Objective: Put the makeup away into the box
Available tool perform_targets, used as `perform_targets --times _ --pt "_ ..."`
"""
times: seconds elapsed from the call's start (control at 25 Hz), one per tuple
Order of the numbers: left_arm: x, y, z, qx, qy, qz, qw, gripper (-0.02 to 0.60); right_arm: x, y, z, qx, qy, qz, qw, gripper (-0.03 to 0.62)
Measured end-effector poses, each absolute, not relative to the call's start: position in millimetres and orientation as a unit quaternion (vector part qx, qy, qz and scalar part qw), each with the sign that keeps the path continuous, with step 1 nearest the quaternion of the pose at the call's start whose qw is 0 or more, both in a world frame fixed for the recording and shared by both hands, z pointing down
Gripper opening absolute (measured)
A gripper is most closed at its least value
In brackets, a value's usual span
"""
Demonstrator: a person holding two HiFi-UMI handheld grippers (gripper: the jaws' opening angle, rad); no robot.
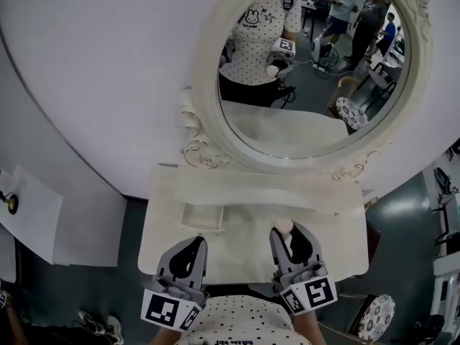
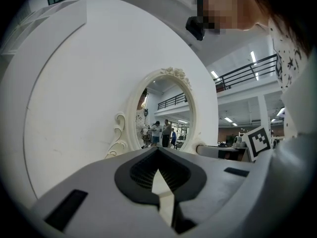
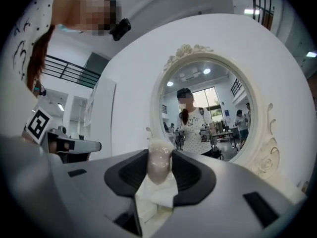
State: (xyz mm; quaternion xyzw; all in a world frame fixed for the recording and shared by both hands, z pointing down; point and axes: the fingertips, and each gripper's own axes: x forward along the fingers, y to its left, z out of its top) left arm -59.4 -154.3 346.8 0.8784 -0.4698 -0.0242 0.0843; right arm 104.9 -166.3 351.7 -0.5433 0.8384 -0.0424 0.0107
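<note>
The right gripper (image 1: 287, 230) pinches a small pale, rounded makeup item (image 3: 159, 160) between its jaws. The right gripper view shows the pads closed on its lower part while its domed top stands up above them. In the head view the item sits over the front of the white bench (image 1: 338, 230), to the right of a shallow rectangular box (image 1: 202, 216) that lies open on the bench top – apart from the box, not in it. The left gripper (image 1: 195, 243) hangs at the near edge of the bench, just in front of the box. Its jaws are pressed together at the tips and nothing is between them; the left gripper view shows only a pale sliver of bench through the narrow slit lower down. Both grippers point toward the oval mirror (image 1: 316, 70) in its ornate cream frame, which stands at the back of the bench against a large white round panel (image 1: 108, 70). The mirror reflects the person in a polka-dot shirt (image 1: 244, 325) holding the grippers – and several people stand farther back in the room.
</note>
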Motion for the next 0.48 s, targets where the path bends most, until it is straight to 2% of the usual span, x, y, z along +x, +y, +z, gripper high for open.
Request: perform_targets --times 0.48 --pt "-49 -152 340 0.888 -0.453 -0.028 0.072 0.005 119 -149 353 -0.563 0.826 -0.026 -0.005 0.149"
